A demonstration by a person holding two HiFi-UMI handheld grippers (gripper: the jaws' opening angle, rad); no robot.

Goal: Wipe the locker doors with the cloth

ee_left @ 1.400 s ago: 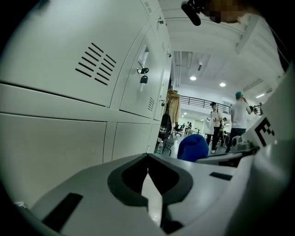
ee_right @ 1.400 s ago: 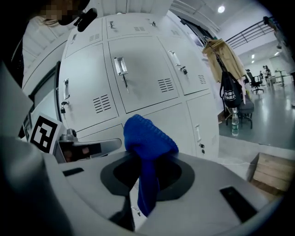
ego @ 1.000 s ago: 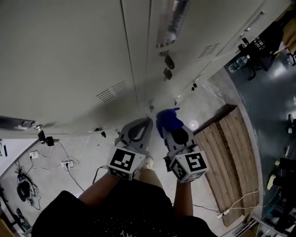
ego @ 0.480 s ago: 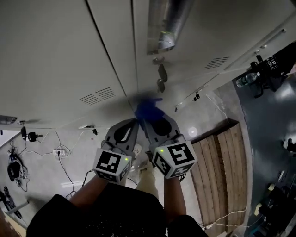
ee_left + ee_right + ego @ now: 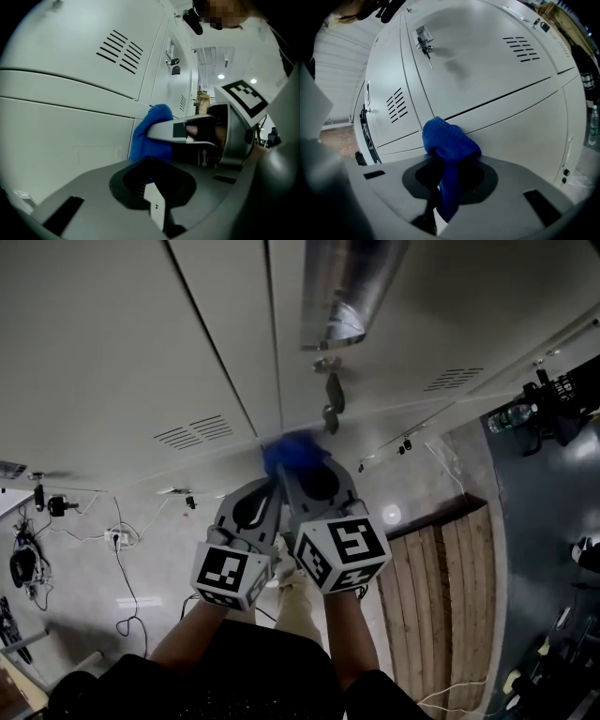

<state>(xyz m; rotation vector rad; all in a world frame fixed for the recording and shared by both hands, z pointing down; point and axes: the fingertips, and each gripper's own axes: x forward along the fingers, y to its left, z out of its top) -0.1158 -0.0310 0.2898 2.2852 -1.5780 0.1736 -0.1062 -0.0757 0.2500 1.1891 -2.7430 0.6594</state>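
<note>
Nearest, the left gripper (image 5: 265, 491) has its jaws together on nothing, just left of the right gripper (image 5: 298, 482). The right clamps a blue cloth (image 5: 292, 452), whose bunched far end lies against the locker door (image 5: 141, 352).

floor (image 5: 66, 606): pale grey | right: wooden pallet (image 5: 441, 596) | left: power strip (image 5: 114, 538) with trailing cable

The left forearm (image 5: 192, 638) and right forearm (image 5: 345, 643) rise side by side from the bottom centre of the head view. The left gripper (image 5: 265, 495) lies just left of the right gripper (image 5: 302, 474), almost touching it; its jaws are together and empty. The right gripper's jaws clamp the cloth (image 5: 449, 145) at mid-frame.
</note>
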